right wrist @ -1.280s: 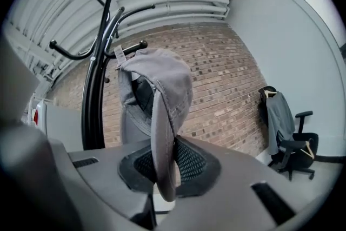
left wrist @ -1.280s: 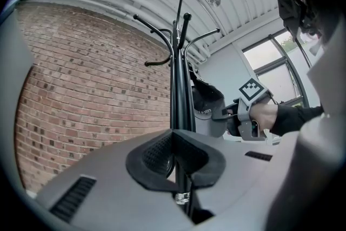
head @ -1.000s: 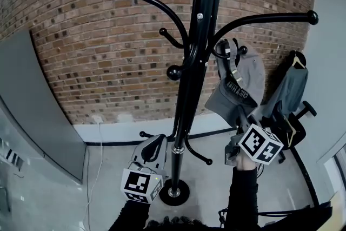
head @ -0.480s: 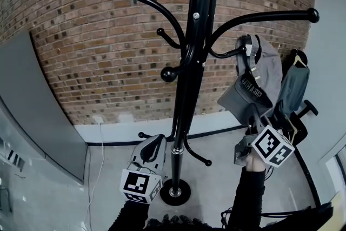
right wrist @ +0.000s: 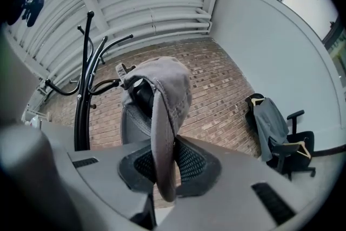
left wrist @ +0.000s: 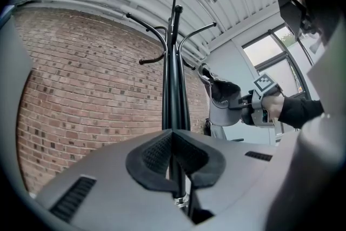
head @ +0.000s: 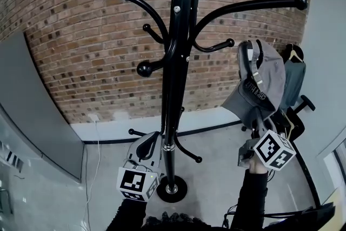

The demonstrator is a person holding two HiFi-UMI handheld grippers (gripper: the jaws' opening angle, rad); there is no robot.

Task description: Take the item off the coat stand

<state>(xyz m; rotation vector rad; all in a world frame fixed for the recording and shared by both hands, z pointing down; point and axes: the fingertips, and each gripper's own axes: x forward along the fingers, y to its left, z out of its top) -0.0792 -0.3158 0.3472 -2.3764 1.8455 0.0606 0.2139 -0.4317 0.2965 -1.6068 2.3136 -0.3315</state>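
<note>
At 3 o'clock of the coat stand (head: 174, 78), the grey cap (head: 260, 81) sits just off the nearest hook, its brim clamped in the right hand-held gripper (right wrist: 164, 143). Left hand-held gripper (left wrist: 172, 133), at 7 o'clock: jaws closed, empty.

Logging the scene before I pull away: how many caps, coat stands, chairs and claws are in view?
cap: 1
coat stand: 1
chair: 1
claws: 2, the left claw and the right claw
Total: 5
</note>
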